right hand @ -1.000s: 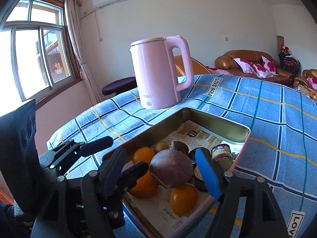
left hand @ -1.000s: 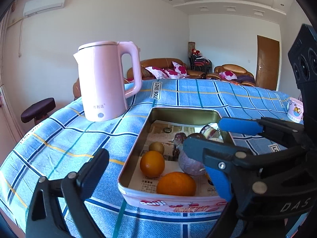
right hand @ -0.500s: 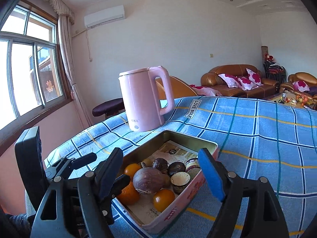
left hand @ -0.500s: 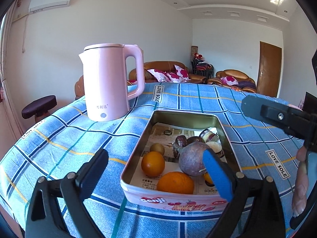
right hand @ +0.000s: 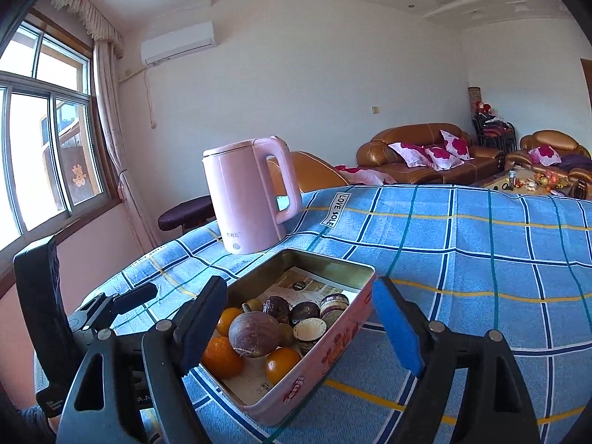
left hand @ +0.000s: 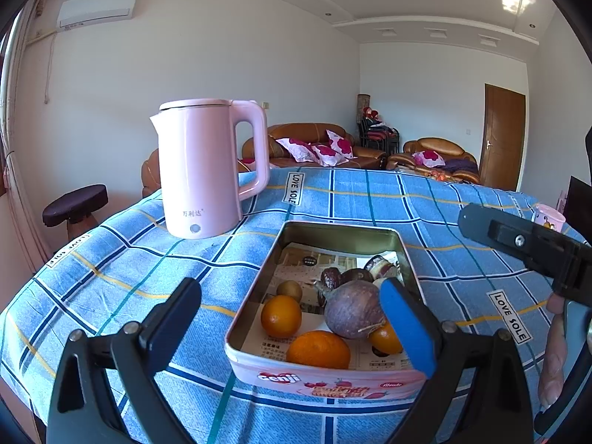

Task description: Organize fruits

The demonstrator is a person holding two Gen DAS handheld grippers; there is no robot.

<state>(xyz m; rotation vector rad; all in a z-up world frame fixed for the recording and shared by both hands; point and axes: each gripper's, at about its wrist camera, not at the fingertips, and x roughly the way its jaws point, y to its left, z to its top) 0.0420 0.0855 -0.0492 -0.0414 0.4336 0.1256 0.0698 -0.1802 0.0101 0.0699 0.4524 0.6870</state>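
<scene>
Right gripper (right hand: 301, 323): fingers (right hand: 397, 327) wide and opening further, nothing pressed between them; no fruit held. Left gripper (left hand: 294, 327): fingers (left hand: 407, 327) spread wide, empty, hovering off the tin's near end.

Purple fruit (right hand: 253, 335): resting free inside the tin (right hand: 333, 336), on top of the oranges (right hand: 222, 357) at the near end, beyond the right fingertips and apart from both pads. Brown round fruits and cut halves (right hand: 310, 331) packed toward the tin's middle; far end bare paper lining.

Handling, as judged: purple fruit firm-shelled, light, round, likely to roll off its perch. Grip across the widest part, moderate pressure. Oranges soft-skinned, slightly yielding; grip at the equator. Cut halves fragile; hold by the rind only.

Tin sits mid-desk (right hand: 481, 251), near the front edge; pink kettle (right hand: 251, 196) behind it toward the far left edge.
</scene>
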